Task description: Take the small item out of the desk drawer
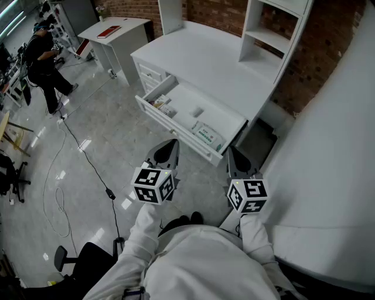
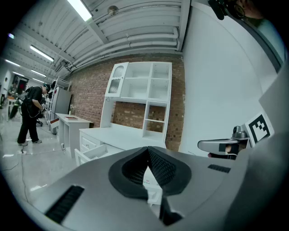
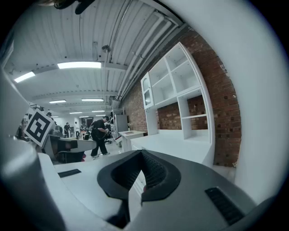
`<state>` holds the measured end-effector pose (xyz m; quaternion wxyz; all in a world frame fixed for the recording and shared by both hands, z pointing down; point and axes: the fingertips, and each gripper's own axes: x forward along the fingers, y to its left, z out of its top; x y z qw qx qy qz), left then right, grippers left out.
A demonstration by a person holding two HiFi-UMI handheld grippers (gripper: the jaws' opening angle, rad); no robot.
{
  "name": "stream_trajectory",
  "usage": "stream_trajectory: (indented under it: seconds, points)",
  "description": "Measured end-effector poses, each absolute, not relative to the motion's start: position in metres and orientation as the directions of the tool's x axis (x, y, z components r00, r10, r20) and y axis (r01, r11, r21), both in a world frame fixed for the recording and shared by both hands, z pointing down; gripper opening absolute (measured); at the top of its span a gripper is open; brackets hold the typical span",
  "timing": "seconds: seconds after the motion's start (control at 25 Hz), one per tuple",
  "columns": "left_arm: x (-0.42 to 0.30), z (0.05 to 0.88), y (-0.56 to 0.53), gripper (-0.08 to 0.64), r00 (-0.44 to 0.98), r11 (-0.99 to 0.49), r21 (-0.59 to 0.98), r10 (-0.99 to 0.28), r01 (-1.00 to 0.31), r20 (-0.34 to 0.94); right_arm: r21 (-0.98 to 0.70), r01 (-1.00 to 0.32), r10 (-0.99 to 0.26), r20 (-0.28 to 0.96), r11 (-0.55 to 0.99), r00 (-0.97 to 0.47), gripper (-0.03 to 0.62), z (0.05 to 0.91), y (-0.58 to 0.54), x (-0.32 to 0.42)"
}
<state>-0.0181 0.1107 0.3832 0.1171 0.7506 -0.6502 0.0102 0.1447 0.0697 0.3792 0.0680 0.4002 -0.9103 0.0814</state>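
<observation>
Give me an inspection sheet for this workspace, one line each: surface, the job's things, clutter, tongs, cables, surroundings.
Surface: white desk top, bare in front of the white hutch shelves.
Job's things: white desk drawer pulled open; small pale item lies mid-drawer, untouched.
Clutter: green-and-white box at one end of the drawer, small packets at the other.
Tongs: left tongs shut, empty; right tongs shut, empty; both short of the drawer.
Cables: black cable trails across the grey floor.
Surroundings: red brick wall, small white side table, person in dark clothes.
</observation>
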Motion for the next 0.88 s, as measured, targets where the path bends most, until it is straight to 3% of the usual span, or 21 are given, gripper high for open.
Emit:
stream_trajectory:
  seconds: [0.88]
  points:
    - [-0.033, 0.381, 0.090, 0.021, 0.143, -0.124, 0.123, -0.976, -0.985, 0.167, -0.116, -0.789, -0.762, 0.209, 0.603, -0.613, 0.028, 0.386, 0.057, 0.155]
